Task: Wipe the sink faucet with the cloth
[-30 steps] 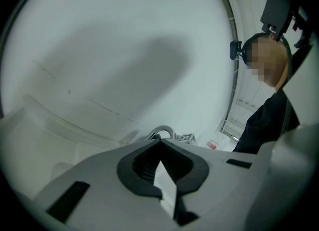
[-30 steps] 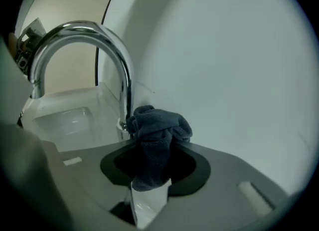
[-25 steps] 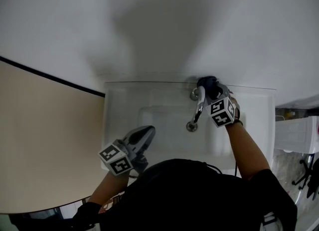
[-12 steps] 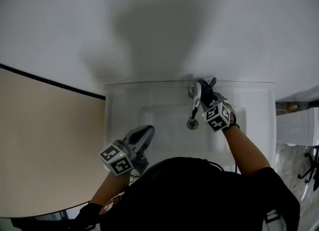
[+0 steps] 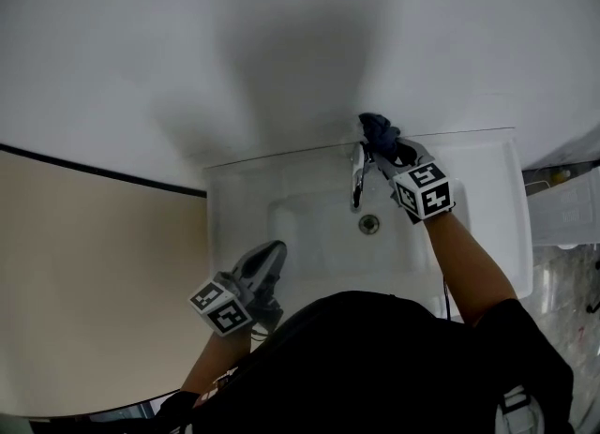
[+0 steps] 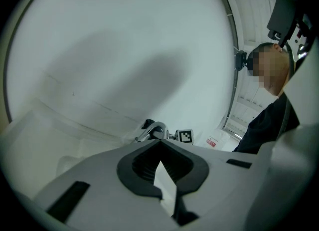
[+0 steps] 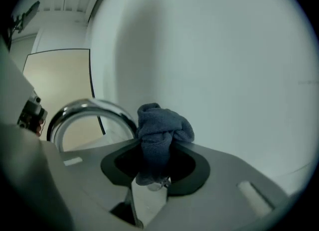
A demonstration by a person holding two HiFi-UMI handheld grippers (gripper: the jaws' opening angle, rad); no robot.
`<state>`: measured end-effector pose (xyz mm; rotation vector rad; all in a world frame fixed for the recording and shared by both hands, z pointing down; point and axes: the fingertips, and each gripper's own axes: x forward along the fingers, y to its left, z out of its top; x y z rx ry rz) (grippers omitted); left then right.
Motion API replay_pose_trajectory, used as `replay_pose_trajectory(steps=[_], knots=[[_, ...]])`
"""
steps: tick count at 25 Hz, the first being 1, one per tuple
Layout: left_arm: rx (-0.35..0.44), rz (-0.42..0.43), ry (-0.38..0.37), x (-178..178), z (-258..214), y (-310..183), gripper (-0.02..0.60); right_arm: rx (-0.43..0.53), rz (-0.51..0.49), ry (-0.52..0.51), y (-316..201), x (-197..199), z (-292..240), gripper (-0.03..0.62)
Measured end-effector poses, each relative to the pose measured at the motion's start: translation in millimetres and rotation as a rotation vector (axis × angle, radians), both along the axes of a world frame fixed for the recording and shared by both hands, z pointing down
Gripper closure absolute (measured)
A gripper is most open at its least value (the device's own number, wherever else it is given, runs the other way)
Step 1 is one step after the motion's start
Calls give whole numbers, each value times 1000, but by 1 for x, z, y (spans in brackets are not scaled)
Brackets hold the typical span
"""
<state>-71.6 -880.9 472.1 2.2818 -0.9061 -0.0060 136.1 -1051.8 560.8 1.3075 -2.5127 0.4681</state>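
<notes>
White wall behind, white sink [image 5: 234, 235] set against it, with a beige panel [image 5: 94, 282] and its black edge strip to the sink's left. Person in a dark top stands over the basin with one tool in each hand.

Right gripper [image 5: 382, 147] is up at the back of the sink, by the wall, marker cube toward the person. Its jaws are clamped on a dark blue cloth [image 5: 377, 128], and the bunched end sticks out past the tips. Right gripper view shows the cloth wad pinched between the pads, with the rest puffed out above them. The cloth sits at the rear end of the chrome faucet [image 5: 357, 179], right beside the arch where it drops toward its base. It overlaps the arch in the right gripper view, but I cannot tell whether it presses on the metal. The spout curves forward over the basin, and the drain [image 5: 369, 224] lies just in front of the spout tip.

Left gripper [image 5: 274, 252] is low at the sink's near-left corner, well apart from the faucet and pointing toward the basin. Its jaws are together at the tips with nothing between them. Left gripper view looks across the sink to the faucet, with the right tool's marker cube beside it and the dark cloth at the back.

Wall carries a soft shadow above the faucet.
</notes>
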Motion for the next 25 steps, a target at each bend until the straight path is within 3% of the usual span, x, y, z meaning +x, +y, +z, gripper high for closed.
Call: replay_pose_trajectory(steps=[4,8,12,14,17,19,20,22,25], knots=[[4,-8,-7,-2,-5,11,581,5,-55,-9,-11,-10,-6,474],[-2,-22,-10,-10,-5,19,581,-72,-92,91,3,-18,40,476],[-16,-40,-7,-18,0,24,581,-83,-109,167,11,-24,62,476],[-20,-45,-1,-21,2,25,581,-134,-124,108,13,-23,62,476],[-11,-56,29,-27,2,26,581,-265,-109,-224,14,-9,38,476],[-2,-62,47,-35,3,24,581,-283,-100,-434,9,2,3,476],[1,-65,54,-40,4,23,581,-274,-115,-489,6,4,-16,476],[8,-69,68,-49,5,24,581,-260,-189,-480,5,-2,-47,476],[20,-70,95,-53,3,25,581,-284,-352,-284,12,-24,-70,475]])
